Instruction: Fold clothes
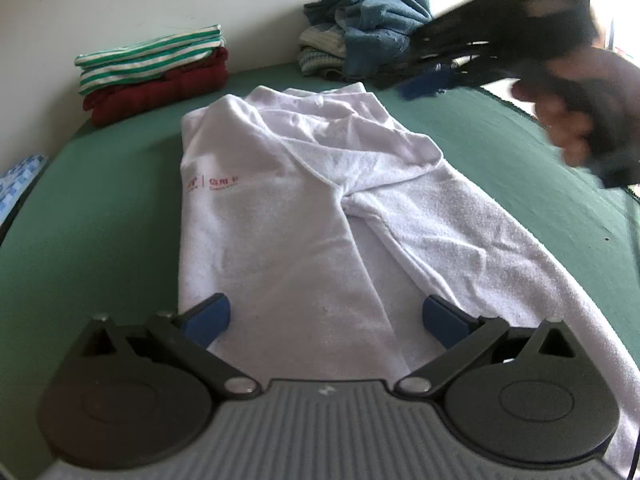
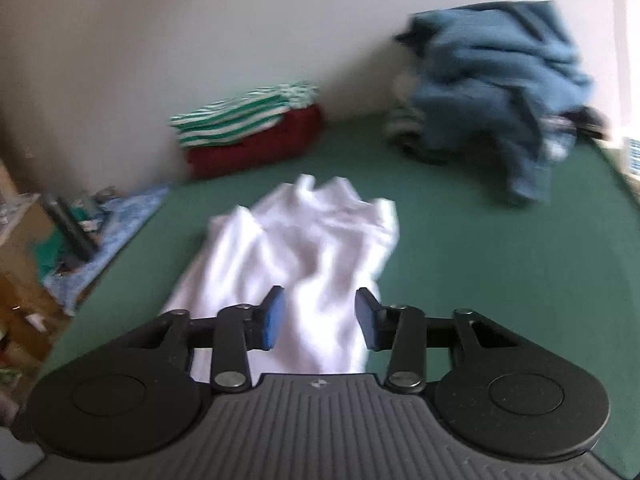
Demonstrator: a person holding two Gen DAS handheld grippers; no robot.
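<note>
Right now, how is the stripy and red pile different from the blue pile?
The stripy pile is folded flat and stacked neatly, a green-and-white striped piece on a dark red one; the blue pile is a crumpled, unfolded heap. The stripy pile is low and tidy-edged; the blue pile stands taller and lumpier. The stripy pile sits left of the white garment, the blue pile right. Both rest on the green surface against the wall.

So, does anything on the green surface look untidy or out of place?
Yes. The blue clothes by the wall lie in a crumpled heap, unlike the neat striped and red stack beside them. The white garment is only partly folded: one side trails off at an angle.
</note>
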